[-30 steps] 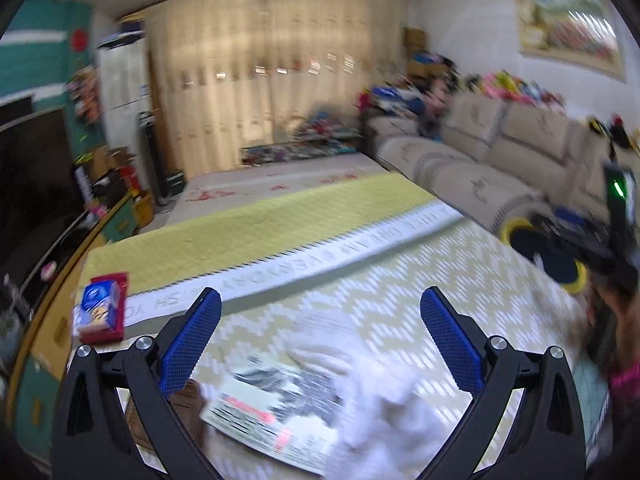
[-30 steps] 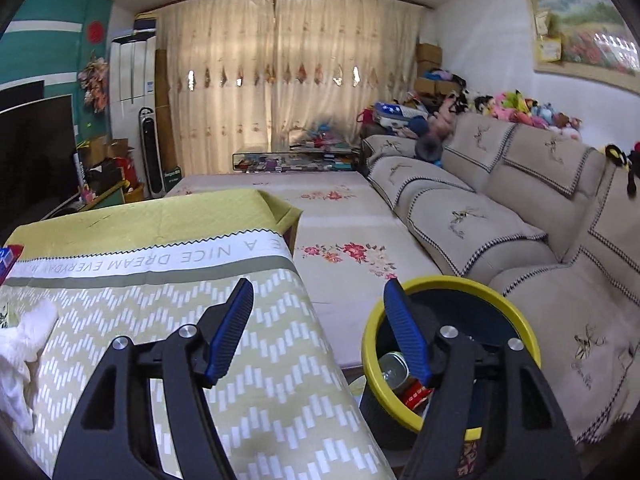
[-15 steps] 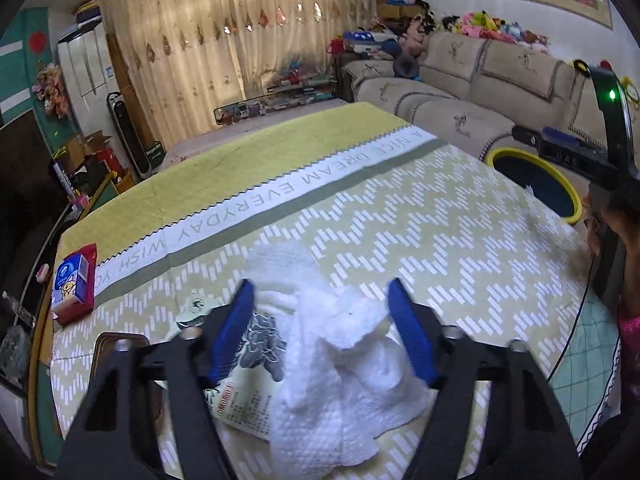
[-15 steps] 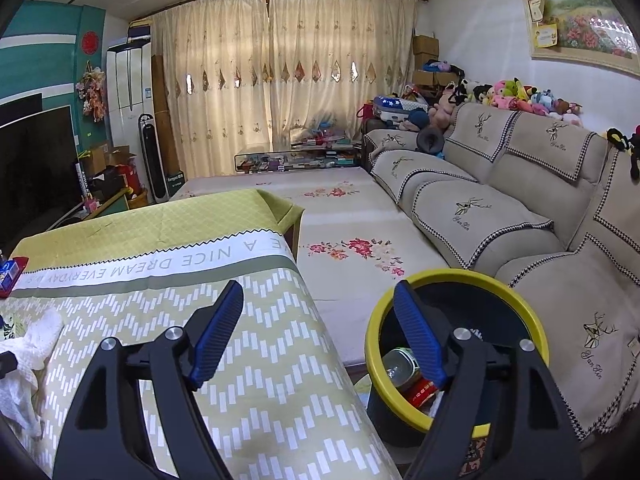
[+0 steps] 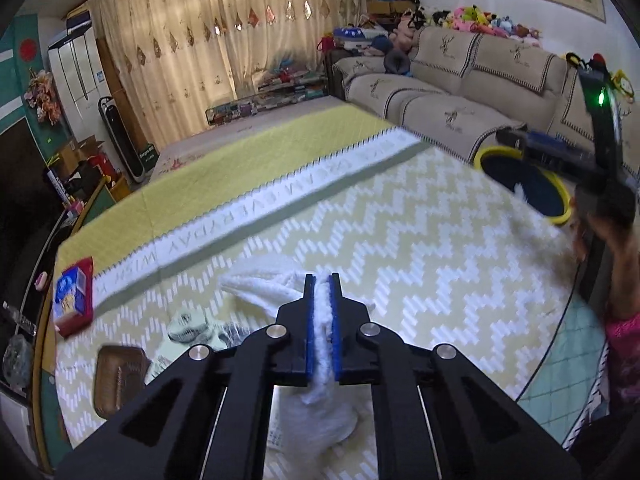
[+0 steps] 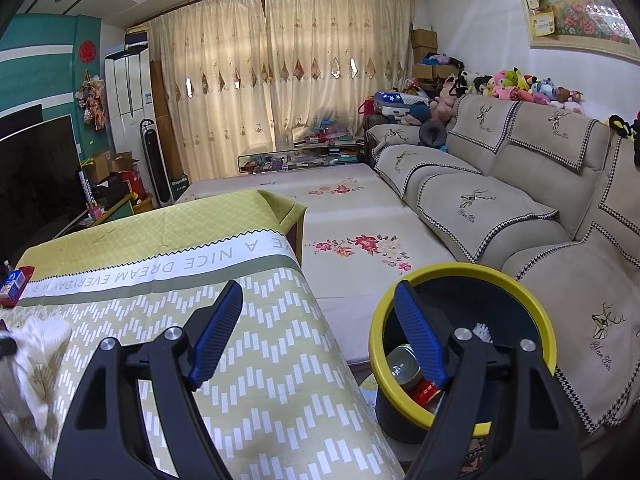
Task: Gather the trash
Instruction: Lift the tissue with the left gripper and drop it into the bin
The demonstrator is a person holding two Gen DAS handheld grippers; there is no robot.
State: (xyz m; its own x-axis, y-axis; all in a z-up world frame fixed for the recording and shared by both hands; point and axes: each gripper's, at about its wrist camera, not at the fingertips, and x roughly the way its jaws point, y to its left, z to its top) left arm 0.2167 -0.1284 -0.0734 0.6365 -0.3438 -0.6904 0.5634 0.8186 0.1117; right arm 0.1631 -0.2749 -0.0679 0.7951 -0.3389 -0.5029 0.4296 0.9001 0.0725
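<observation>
Pinching a crumpled white paper towel (image 5: 320, 320) between the pressed-together blue pads of the left claw (image 5: 321, 300), with most of the wad trailing loose below and beyond the tips onto the tabletop (image 5: 400, 232). Gripping only a thin fold, so probably risking a tear or a slip-out during the lift. Lying partly over a printed snack wrapper (image 5: 224, 332), so possibly dragging that sheet along or flicking it off the edge. Sitting close by: a brown wrapper (image 5: 118, 376) and a red-and-blue packet (image 5: 74, 292), both untouched, both likely left to collect.

Hovering with the right claw (image 6: 320, 336) spread wide and empty, beside the tabletop edge and above the yellow-rimmed trash bin (image 6: 532, 308), already holding a can (image 6: 402, 364) and red scraps. Standing low beside the tabletop and well apart from the towel, so demanding a long carry across; risking a loose tail snagging on the cloth, or a drop short of the rim onto the floor. Also risking a clash of the two claws over the bin.
</observation>
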